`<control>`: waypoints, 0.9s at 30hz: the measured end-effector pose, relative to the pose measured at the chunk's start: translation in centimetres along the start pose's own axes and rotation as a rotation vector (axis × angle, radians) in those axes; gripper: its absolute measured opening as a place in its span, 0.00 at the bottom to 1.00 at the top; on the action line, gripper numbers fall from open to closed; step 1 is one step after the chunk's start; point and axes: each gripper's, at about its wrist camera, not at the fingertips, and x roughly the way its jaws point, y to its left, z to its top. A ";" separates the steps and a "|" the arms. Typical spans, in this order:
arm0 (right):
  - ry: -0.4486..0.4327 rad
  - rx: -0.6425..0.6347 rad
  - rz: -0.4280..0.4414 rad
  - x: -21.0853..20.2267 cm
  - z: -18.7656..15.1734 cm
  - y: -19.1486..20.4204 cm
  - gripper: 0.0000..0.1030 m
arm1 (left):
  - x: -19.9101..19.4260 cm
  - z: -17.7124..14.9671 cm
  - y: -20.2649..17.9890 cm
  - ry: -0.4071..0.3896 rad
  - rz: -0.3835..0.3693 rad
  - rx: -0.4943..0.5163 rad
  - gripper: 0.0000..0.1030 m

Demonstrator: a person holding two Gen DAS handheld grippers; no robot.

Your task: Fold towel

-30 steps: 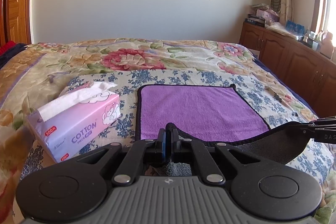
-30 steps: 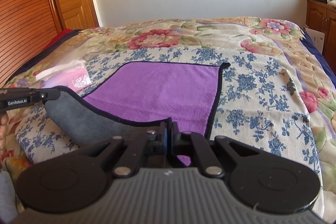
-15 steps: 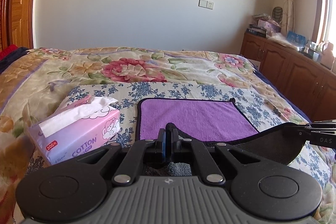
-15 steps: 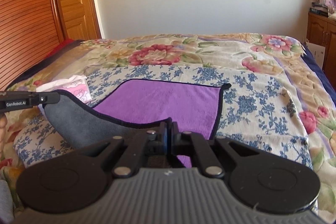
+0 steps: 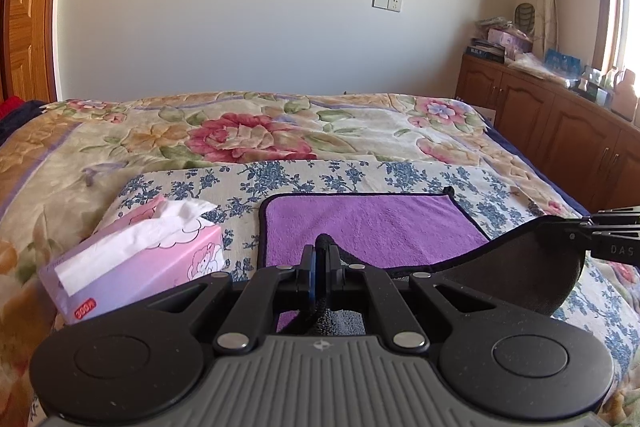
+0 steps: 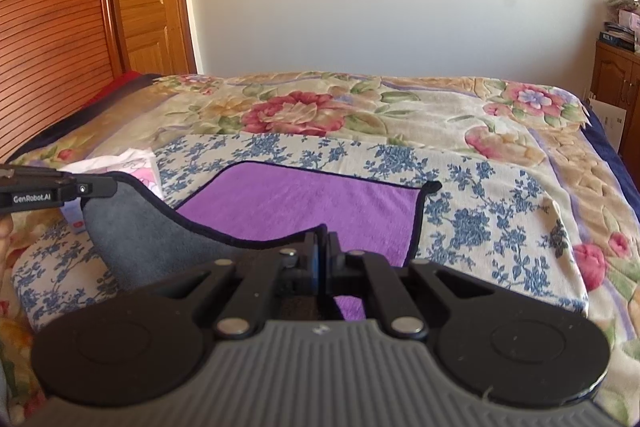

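The purple towel [image 5: 372,227] lies on the blue-flowered cloth [image 5: 320,175] near the front edge of the bed [image 5: 248,131], and its near edge is up in the air. The left gripper [image 5: 320,259] is pinched tight on the near left corner, and the right gripper [image 6: 322,255] is pinched tight on the near right corner, so the gray underside [image 6: 136,227] sags between them like a little hammock. A second ago more purple was showing flat on the bed. Now both claws have lifted a bit and gone forward, toward the far edge of the towel, so less purple shows. That looks like the first fold is about halfway done. The near edge likely has to go on until it meets the far edge, then come down flat. A pink tissue box [image 5: 132,259] sits just beside the towel's left side and could get bumped.
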 end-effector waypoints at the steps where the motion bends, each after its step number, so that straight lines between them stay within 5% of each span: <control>1: -0.002 -0.002 -0.002 0.1 0.1 -0.1 0.04 | 0.2 0.1 0.0 -0.001 0.002 0.001 0.05; 27: -0.058 -0.073 -0.017 1.4 3.3 -2.1 0.04 | 2.0 3.6 -0.1 -0.055 0.002 0.029 0.05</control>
